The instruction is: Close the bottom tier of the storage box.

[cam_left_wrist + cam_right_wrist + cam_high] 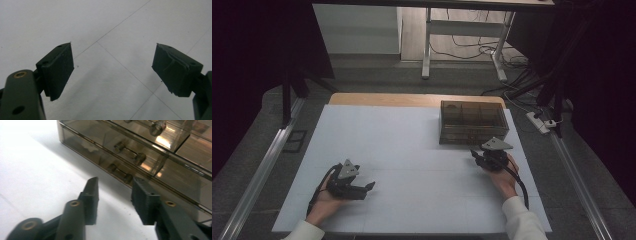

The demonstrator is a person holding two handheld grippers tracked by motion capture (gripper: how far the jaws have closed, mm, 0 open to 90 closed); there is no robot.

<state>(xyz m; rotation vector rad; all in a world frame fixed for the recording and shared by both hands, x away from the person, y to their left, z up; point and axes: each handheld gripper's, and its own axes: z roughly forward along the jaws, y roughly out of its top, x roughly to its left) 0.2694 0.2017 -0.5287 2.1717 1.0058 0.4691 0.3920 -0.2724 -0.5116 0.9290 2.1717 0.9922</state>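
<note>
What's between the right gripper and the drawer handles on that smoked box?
Nothing visible. The right gripper has its jaws open and empty just short of the drawer box; bare white table lies before the lowest handle.

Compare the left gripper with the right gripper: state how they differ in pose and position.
The left gripper lies low over bare white table, far from the smoky drawer box; the right gripper sits just in front of that box, aimed at its drawer handles. The left gripper's jaws gape wider than the right gripper's. Both are open and empty.
</note>
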